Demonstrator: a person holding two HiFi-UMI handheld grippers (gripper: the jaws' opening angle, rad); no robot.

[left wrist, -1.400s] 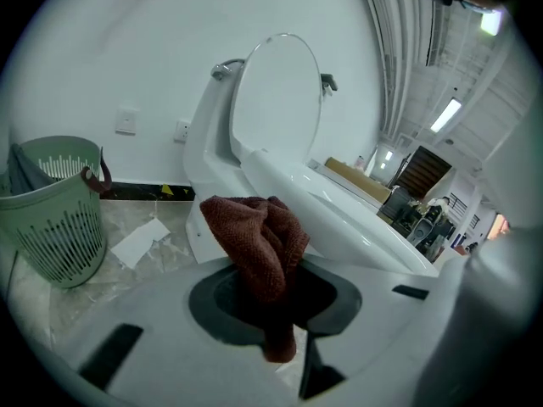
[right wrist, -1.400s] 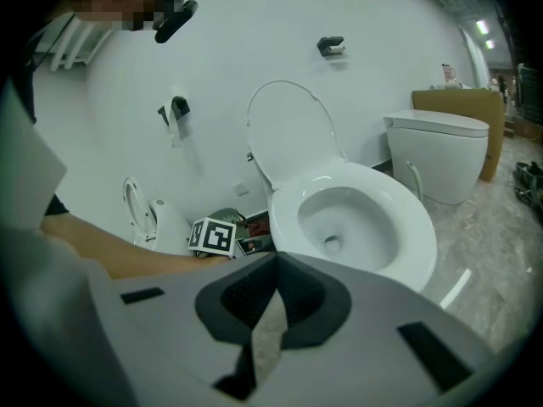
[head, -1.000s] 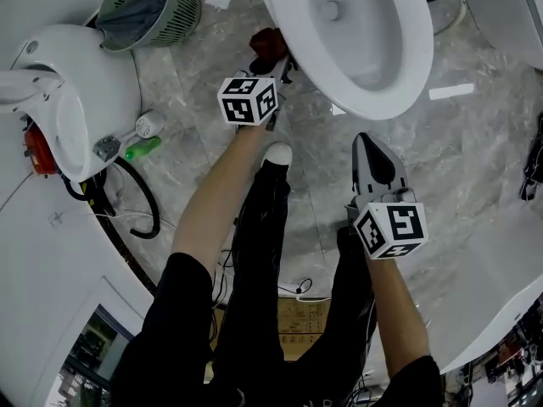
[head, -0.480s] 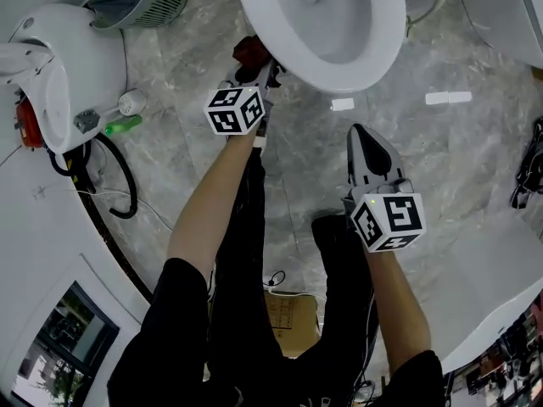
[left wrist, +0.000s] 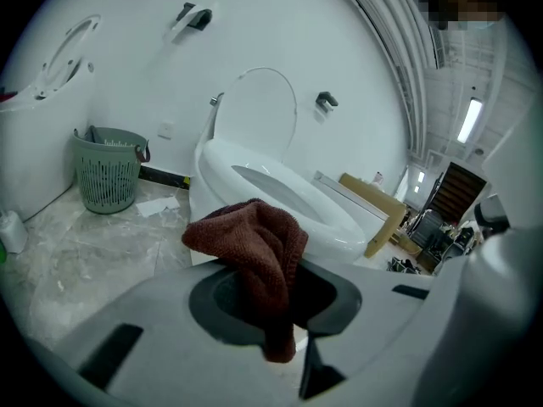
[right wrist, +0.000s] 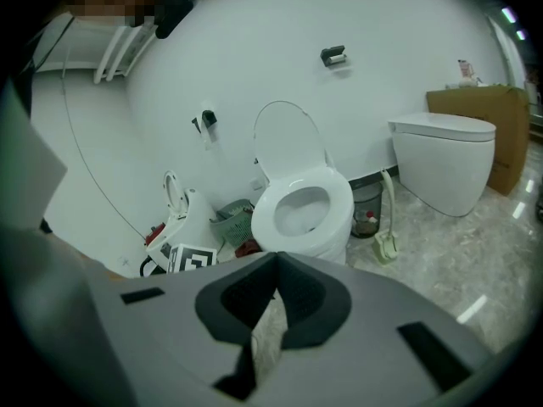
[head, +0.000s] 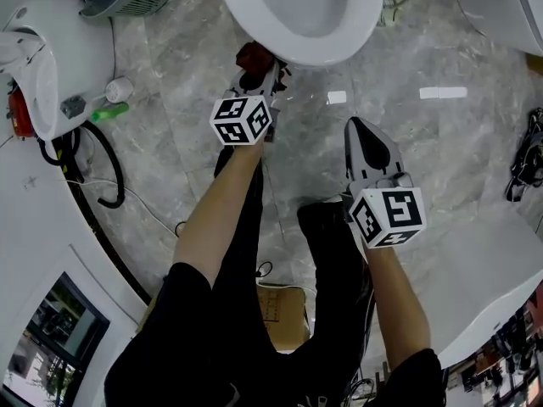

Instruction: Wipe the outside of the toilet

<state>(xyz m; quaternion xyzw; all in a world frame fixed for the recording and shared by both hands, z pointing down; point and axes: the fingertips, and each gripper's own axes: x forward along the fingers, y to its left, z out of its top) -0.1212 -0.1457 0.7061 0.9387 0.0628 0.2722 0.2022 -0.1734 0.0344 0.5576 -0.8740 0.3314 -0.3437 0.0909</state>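
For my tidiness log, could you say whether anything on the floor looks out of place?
Yes: a white scrap and a white strip lie loose on the floor near the toilet, like litter.

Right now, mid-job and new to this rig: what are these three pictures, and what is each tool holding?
There is no robot: a person holds a two-jaw tool in each hand. The head view looks down from the person's head at their arms, the marble floor and the toilet. The other two views ride on the tools and look along their jaws. The left tool is shut on a dark red cloth, close to the bowl's outside. The right tool is shut and empty, apart from the toilet.
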